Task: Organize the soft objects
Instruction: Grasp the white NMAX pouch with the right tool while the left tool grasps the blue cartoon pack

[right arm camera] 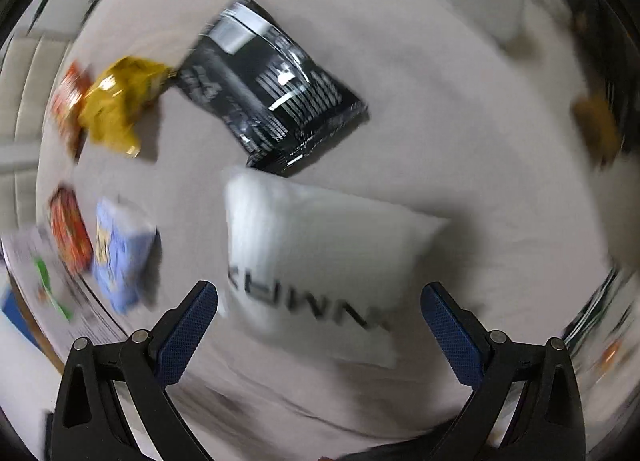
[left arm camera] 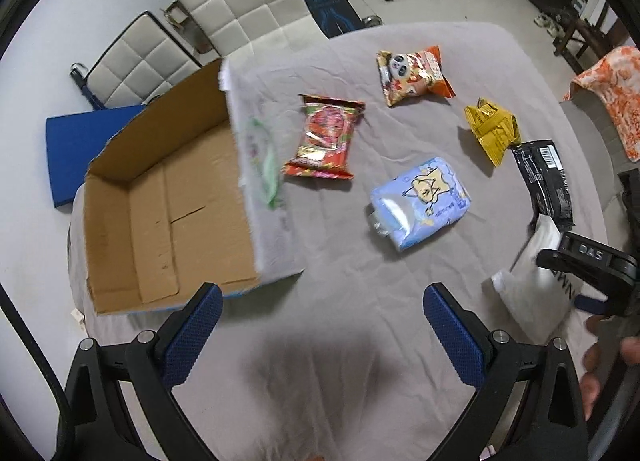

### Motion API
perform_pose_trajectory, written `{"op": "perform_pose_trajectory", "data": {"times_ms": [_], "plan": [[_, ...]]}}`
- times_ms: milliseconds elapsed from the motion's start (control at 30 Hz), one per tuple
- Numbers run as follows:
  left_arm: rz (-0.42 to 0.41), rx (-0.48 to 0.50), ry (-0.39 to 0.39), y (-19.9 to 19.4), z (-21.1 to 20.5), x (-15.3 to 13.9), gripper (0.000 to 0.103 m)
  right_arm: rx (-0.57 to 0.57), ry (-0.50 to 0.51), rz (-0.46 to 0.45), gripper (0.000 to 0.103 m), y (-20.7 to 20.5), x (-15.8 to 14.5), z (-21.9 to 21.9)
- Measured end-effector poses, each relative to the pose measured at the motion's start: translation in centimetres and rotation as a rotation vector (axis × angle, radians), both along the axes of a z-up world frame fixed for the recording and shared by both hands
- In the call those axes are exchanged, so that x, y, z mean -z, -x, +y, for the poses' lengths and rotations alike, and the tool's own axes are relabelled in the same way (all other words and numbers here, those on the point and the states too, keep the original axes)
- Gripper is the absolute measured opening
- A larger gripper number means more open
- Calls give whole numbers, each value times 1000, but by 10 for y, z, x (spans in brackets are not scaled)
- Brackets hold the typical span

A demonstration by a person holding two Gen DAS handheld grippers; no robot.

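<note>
**Two tools spread wide above a bench of soft packets**

Blue-padded fingers of the left tool [left arm camera: 322, 333] stand wide apart over bare grey cloth, gripping nothing. Just beyond its left finger sits an open cardboard box [left arm camera: 168, 217], its brown interior showing no contents and its printed white side facing the packets. Further out on the bench [left arm camera: 400, 41] lie a red snack packet [left arm camera: 324, 139] beside the box, a light-blue packet [left arm camera: 422, 203] near the centre, a panda-print packet [left arm camera: 414, 75] towards the far edge, and a yellow packet [left arm camera: 494, 131] to the right. A black packet [left arm camera: 544, 181] and a white pouch [left arm camera: 528, 293] lie at the right edge, where the right tool's body enters the left wrist view.

In the heavily blurred right wrist view, the right tool [right arm camera: 320, 335] is likewise released, jaws wide. The white pouch [right arm camera: 316, 261], bearing dark lettering, lies on the cloth between and just ahead of its fingers, not touched by either. The black packet [right arm camera: 272, 93] lies just past the pouch, the two nearly touching; the yellow packet [right arm camera: 116, 105] is beside its left corner. The light-blue packet [right arm camera: 120, 253] and red snack packet [right arm camera: 70, 229] lie at left.
</note>
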State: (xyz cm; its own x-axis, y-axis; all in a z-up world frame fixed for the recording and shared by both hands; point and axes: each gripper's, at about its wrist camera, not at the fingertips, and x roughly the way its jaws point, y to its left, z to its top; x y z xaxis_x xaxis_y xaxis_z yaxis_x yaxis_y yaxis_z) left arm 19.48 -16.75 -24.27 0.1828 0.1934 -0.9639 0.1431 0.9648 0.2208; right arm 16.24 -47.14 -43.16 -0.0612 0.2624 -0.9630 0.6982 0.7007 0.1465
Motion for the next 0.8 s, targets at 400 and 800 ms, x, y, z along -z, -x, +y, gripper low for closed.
{"op": "perform_pose_trajectory", "data": {"times_ms": [400, 800], "plan": [[202, 392, -88, -63, -67, 93, 103, -456, 26, 105, 80, -2, 34, 12], [359, 609, -13, -89, -98, 162, 96, -536, 2, 130, 84, -1, 58, -4]]}}
